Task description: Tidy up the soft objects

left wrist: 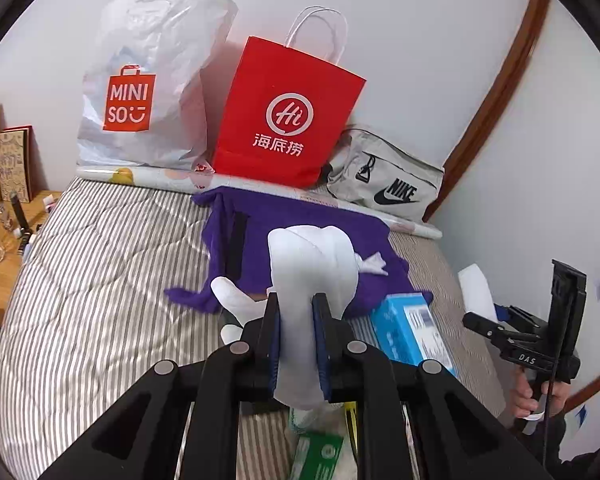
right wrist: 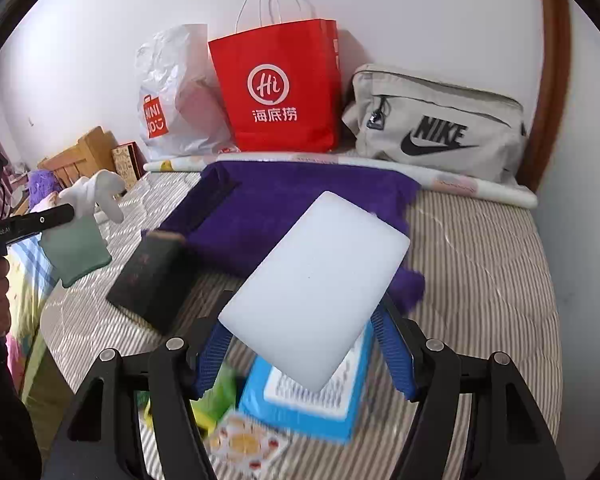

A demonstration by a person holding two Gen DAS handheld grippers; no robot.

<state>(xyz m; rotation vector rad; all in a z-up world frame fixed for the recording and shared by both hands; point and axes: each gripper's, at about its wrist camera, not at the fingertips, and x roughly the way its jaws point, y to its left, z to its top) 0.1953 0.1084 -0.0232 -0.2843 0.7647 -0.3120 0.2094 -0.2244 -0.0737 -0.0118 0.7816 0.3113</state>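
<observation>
Both jaws grip: left sock bundle [left wrist: 300,280], right foam pad [right wrist: 316,292].

Grey-and-white striped bed [left wrist: 100,280], purple towel [right wrist: 284,200], white socks [left wrist: 312,260], white foam [right wrist: 316,288], red bag [left wrist: 288,116], beige Nike pouch [right wrist: 440,124] with black logo, blue box [left wrist: 412,328].

Black gripper [left wrist: 296,336], blue pads [left wrist: 323,336]

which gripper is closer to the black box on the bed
Left. The left gripper, holding white socks, hangs just left of the black box; the right gripper grips a white pad further right.
</observation>
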